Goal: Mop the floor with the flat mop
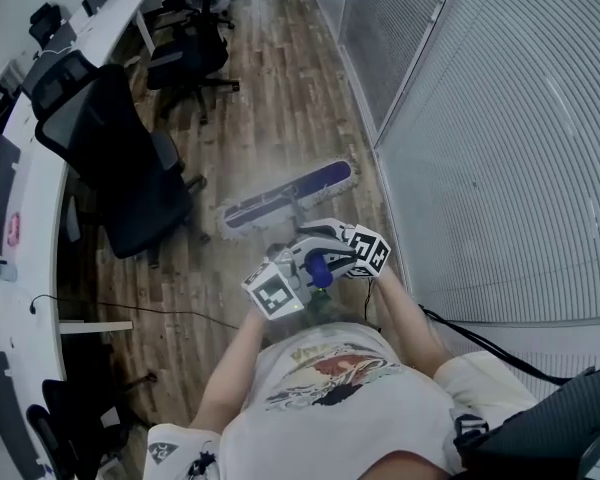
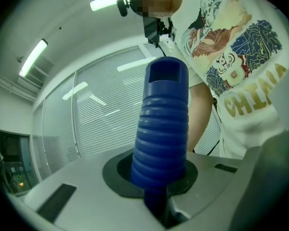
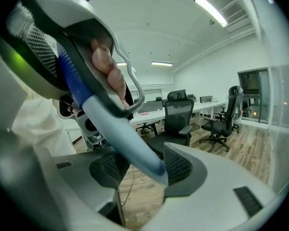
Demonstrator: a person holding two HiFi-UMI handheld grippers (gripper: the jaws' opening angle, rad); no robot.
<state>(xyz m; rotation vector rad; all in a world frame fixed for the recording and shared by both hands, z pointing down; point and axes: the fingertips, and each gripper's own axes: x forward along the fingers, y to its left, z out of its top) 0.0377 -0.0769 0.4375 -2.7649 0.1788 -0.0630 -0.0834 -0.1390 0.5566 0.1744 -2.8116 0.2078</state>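
**Flat mop (image 1: pixel 288 194) gripped at both ends of its handle on an office floor (image 1: pixel 270 88).**
Right of the table (image 1: pixel 40 183) and black chair (image 1: pixel 130 168), the mop's head (image 1: pixel 320 180) lay flat on the boards. The left gripper (image 2: pixel 159 186) had its jaws clamped on the ribbed blue grip (image 2: pixel 161 129), and the right gripper (image 3: pixel 137 165) had its jaws closed around the pale pole (image 3: pixel 120 134).

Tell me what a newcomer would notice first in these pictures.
The flat mop lies slanted on the wooden floor ahead of the person, close to the blinds-covered glass wall. Both grippers clamp its handle: the left gripper on the blue ribbed grip, the right gripper on the pale pole. Black office chairs stand along the desks at left.
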